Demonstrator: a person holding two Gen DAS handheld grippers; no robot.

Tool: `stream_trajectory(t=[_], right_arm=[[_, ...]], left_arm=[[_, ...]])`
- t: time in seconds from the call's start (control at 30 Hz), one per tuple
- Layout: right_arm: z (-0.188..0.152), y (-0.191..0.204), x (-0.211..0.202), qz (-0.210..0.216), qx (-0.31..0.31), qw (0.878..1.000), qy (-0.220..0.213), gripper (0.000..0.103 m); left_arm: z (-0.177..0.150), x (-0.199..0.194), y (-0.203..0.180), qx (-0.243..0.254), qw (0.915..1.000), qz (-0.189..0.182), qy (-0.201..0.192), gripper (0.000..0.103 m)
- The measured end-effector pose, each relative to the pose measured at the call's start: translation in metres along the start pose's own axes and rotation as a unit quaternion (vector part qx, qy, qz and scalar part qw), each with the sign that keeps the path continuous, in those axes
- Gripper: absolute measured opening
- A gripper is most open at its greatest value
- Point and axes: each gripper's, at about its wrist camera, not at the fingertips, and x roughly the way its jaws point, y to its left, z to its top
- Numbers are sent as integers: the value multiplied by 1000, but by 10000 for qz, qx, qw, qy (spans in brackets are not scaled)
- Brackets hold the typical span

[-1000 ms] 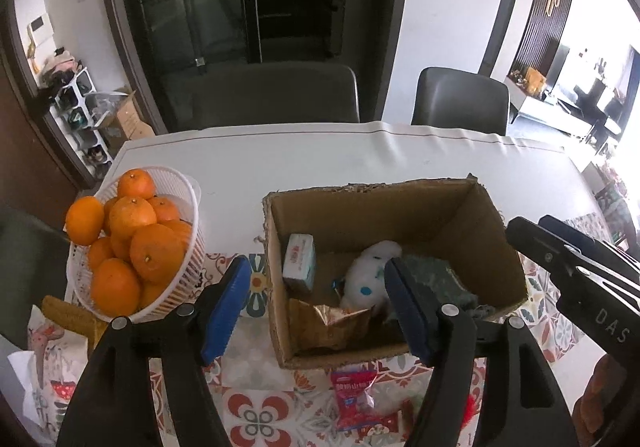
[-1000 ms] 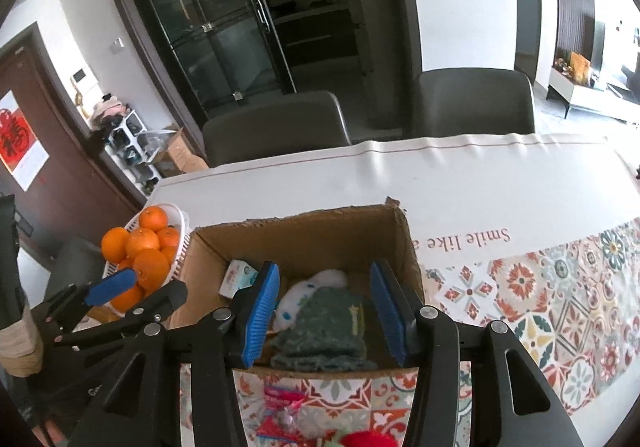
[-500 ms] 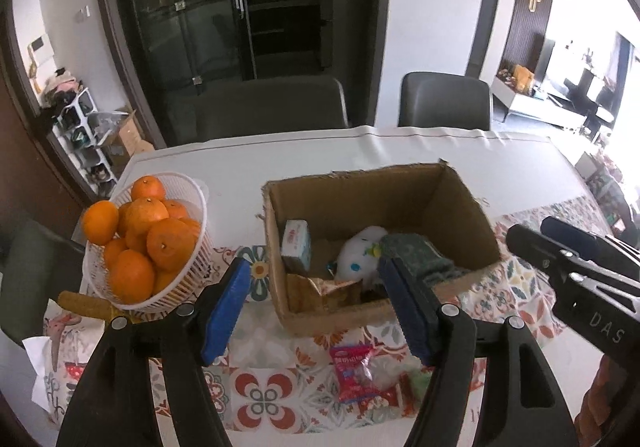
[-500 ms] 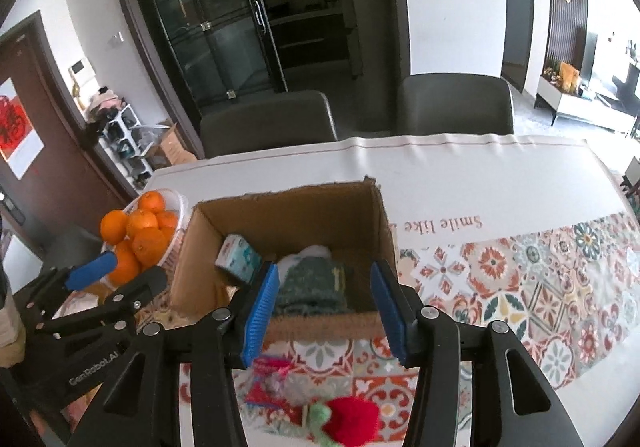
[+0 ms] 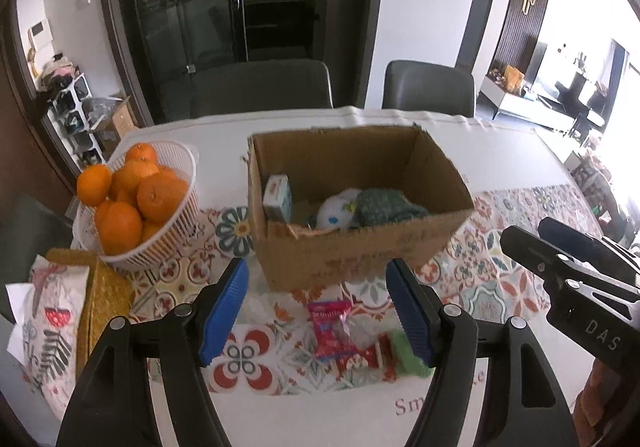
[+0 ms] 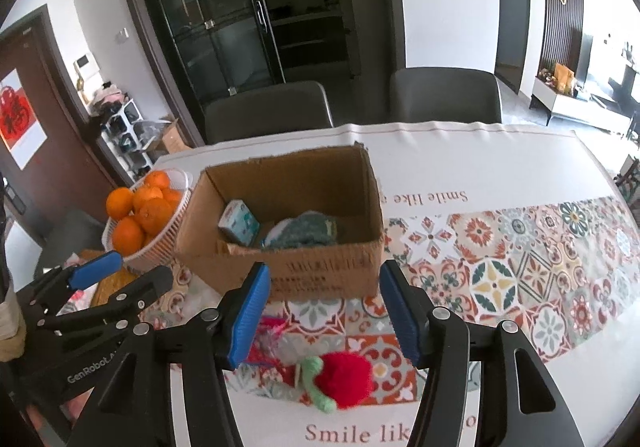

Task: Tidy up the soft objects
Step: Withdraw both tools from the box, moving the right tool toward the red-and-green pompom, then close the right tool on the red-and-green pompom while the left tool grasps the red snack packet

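Hovering above the near edge of the patterned tablecloth (image 6: 520, 259), the right gripper (image 6: 324, 313) stands with its blue-padded jaws apart and nothing between them; they have just been opening. Directly below and slightly ahead of its fingertips lies a red knitted soft toy with a green stem (image 6: 346, 377), and just to the left of that, under the left jaw, a crinkled pink and clear snack packet (image 6: 266, 343). Beyond the fingertips stands an open brown cardboard box (image 6: 320, 271), and inside it a dark green knitted cloth (image 6: 304, 233) rests against a white plush toy with blue spots (image 5: 336, 209), with a small white and blue carton (image 6: 238, 223) leaning in the box's left corner. The left gripper (image 5: 316, 311) is likewise spread wide with empty jaws, hanging over the same near stretch of cloth; the snack packet (image 5: 332, 329) and the red and green toy (image 5: 392, 355) lie between and just below its fingertips, the toy partly hidden by the right-hand jaw. Ahead of the left gripper's left jaw sits a white plastic basket (image 5: 176, 231) heaped with oranges (image 5: 140, 199), just beside the box. Off to that gripper's left, at the table edge, lie a woven yellow mat (image 5: 100, 307) and a printed paper bag (image 5: 44, 319).
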Motion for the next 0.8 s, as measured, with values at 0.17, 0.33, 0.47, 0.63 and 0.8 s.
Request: stream_trajectory(t=[0.17, 0.33, 0.47, 0.63, 0.8], right_arm=[[-19, 0, -2, -5, -48, 10000, 60, 58], [-37, -1, 0, 42, 14, 9998, 168, 58], [-49, -3, 6, 102, 91, 9995, 281, 58], [-65, -4, 18, 107, 140, 9988, 467, 58], [-80, -5, 30, 107, 171, 9975, 675, 58]], left_arm=[[-18, 0, -1, 34, 10000, 1, 87, 71], [-31, 3, -2, 137, 9998, 76, 138, 71], [-41, 8, -3, 205, 9995, 121, 230, 71], [-54, 22, -2, 294, 9986, 164, 412, 71], [-65, 37, -1, 341, 9975, 139, 602, 71]])
